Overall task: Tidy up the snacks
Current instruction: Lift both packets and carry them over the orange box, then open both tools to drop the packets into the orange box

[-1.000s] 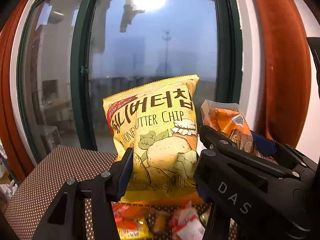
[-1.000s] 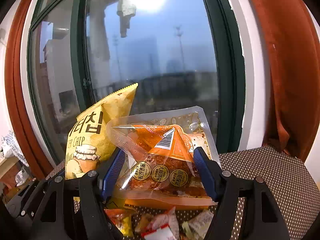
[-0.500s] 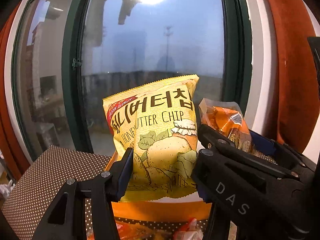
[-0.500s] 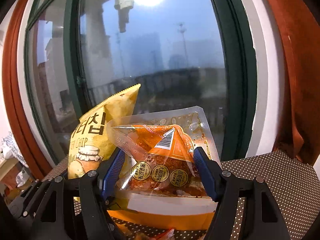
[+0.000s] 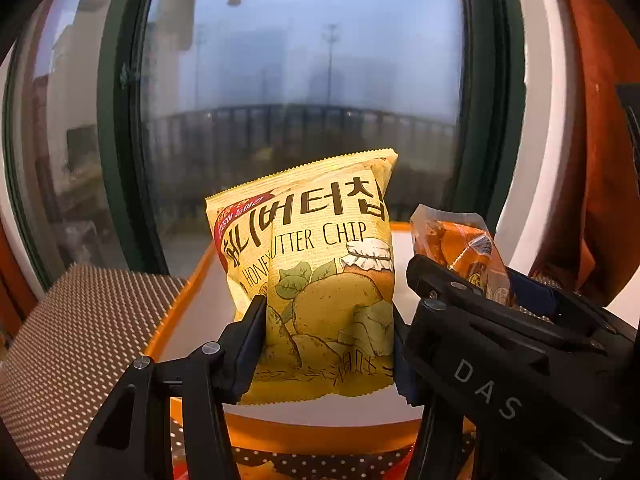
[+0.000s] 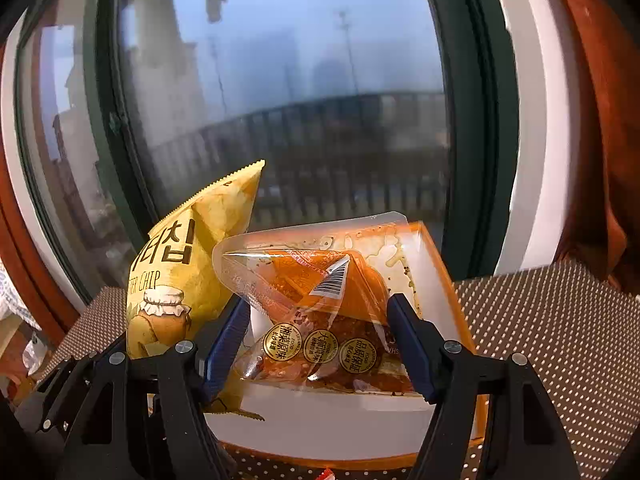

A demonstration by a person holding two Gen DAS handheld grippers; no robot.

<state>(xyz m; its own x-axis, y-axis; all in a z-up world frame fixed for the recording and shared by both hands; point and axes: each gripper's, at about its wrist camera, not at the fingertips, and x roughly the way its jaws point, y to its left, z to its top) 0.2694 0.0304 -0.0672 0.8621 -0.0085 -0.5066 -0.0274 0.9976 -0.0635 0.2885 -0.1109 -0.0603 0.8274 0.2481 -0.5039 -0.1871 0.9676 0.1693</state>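
Note:
My left gripper (image 5: 328, 332) is shut on a yellow Honey Butter Chip bag (image 5: 316, 276) and holds it upright above a white tray with an orange rim (image 5: 188, 320). My right gripper (image 6: 320, 340) is shut on a clear orange snack packet (image 6: 320, 316) and holds it over the same tray (image 6: 320, 424). The chip bag also shows in the right wrist view (image 6: 180, 276) on the left. The packet also shows in the left wrist view (image 5: 460, 248) on the right. Both snacks hang side by side above the tray.
The tray lies on a brown dotted tablecloth (image 5: 72, 340), also visible in the right wrist view (image 6: 552, 328). A large green-framed window (image 5: 304, 100) stands behind. An orange curtain (image 6: 600, 120) hangs at the right. Loose snack wrappers peek below the tray's near rim.
Both grippers have moved forward with their snacks, from over the loose snacks on the cloth to over the white tray. The tray now fills the space beneath them.

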